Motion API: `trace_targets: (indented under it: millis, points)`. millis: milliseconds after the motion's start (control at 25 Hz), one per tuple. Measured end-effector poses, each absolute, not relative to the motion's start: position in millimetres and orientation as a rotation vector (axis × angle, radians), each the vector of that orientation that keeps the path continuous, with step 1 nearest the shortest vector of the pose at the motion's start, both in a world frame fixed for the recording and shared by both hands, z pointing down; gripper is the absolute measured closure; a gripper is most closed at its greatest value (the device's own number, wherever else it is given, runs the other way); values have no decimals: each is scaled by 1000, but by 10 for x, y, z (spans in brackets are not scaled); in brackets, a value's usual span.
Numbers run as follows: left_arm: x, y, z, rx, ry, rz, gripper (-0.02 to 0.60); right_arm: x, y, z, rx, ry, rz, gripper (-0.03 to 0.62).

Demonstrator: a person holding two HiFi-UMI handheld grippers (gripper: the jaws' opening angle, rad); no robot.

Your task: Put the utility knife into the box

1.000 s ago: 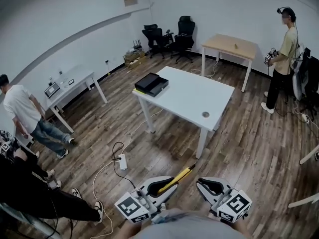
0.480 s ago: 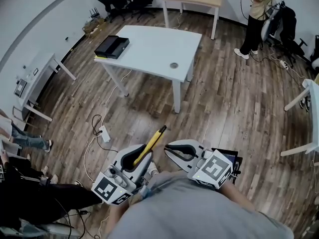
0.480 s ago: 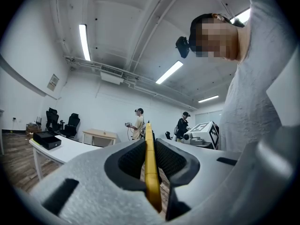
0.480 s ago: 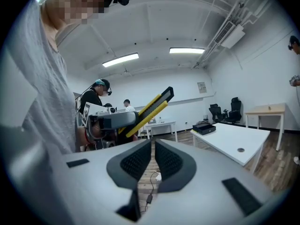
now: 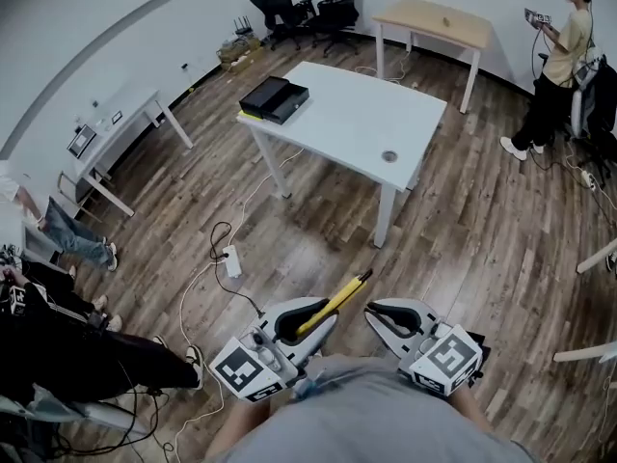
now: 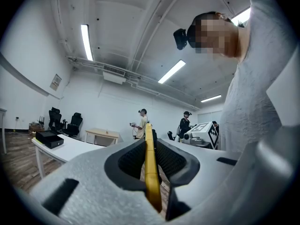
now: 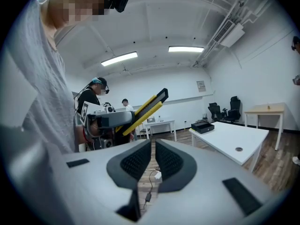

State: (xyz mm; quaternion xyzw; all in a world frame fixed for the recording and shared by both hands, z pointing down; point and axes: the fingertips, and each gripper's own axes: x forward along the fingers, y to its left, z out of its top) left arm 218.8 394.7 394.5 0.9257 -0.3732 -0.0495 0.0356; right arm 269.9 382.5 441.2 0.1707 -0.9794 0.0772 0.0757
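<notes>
Meanwhile the view had swung right; the counter stayed well apart, so carrying remained. Left gripper jaws clamped the utility knife; right gripper jaws nearly together, empty. Box at counter's far-left corner.

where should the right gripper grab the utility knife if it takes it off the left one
Probably the free yellow length of the utility knife beyond the left gripper, coming from its right side. It is long and thin, and only its rear is clamped. The right gripper must open first.
</notes>
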Motion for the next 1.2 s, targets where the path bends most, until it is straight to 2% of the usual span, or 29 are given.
trace_targets:
  millis: [600,1200]
  points:
    - [2169,3618,3986,2819,-1193,-158,499,2796,3368,4331,557,-2981,167,563]
    - [1499,2740,4035,2803,-1199,-182,499,2150,2513,4364,532,-2974,224,563]
